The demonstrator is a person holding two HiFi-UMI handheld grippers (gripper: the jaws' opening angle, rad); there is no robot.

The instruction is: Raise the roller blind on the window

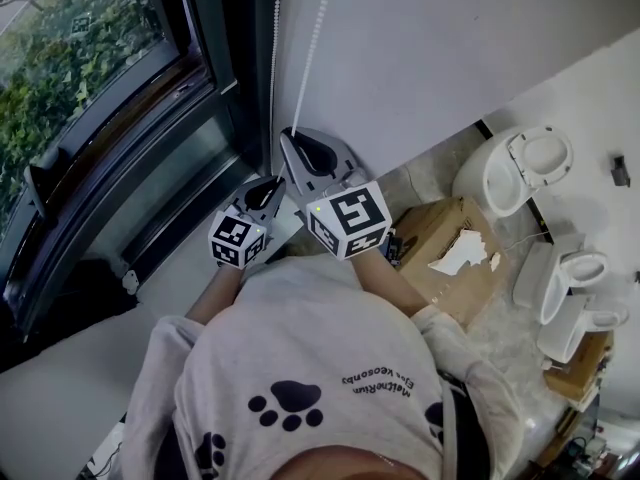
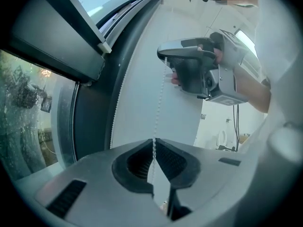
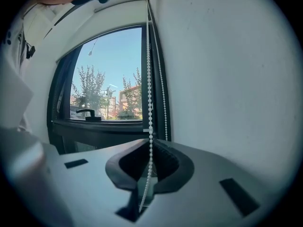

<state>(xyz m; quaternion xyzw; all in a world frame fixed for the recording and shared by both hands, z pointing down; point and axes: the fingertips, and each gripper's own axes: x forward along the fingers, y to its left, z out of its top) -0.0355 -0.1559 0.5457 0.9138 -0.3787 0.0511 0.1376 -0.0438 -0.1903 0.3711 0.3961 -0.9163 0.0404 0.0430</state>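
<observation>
Pinching the bead chain [image 3: 149, 79] beside the window [image 1: 90, 98], left gripper [image 2: 154, 142] and right gripper [image 3: 150, 142] both have fingers closed on it; the cardboard box [image 1: 440, 230], well apart from the window, looks shut.

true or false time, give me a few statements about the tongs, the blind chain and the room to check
1. The left tongs are shut on the bead chain. True.
2. The right tongs are open and empty. False: they are shut on the bead chain too.
3. A cardboard box lies on the floor near white toilets. True.
4. It is dark outside the window. False: blue sky and sunlit trees show.
5. The right tongs grip the chain below the left tongs. False: they grip it higher up.
</observation>
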